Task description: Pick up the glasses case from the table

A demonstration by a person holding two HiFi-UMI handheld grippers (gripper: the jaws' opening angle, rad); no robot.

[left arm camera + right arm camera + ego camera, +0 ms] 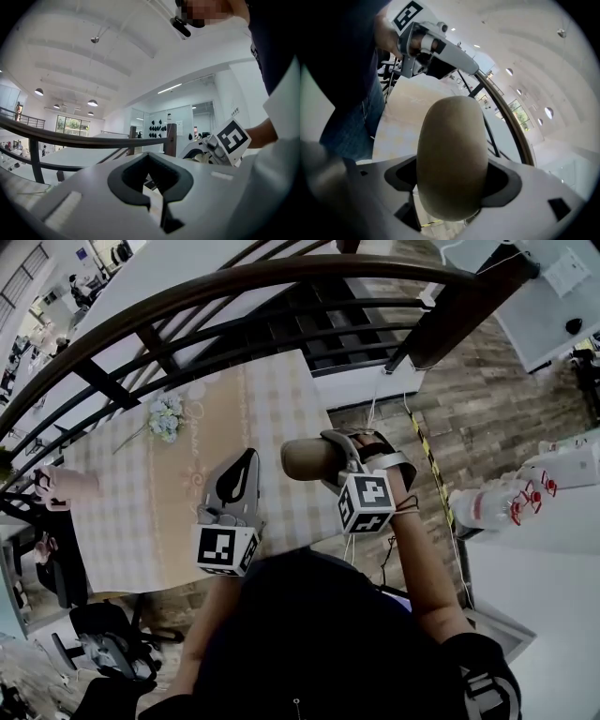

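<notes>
The glasses case (451, 154) is up off the table (155, 517), clamped crosswise in our right gripper (349, 460). We want a firm, level squeeze here so that smooth shell can't slip. Our left gripper (152, 180) hangs alongside, jaws together, empty.

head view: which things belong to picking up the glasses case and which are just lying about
Job: glasses case, clamped in the right gripper; table.
Lying about: flowers, pink object at the table edge, bottle, left gripper (shut, empty).
</notes>
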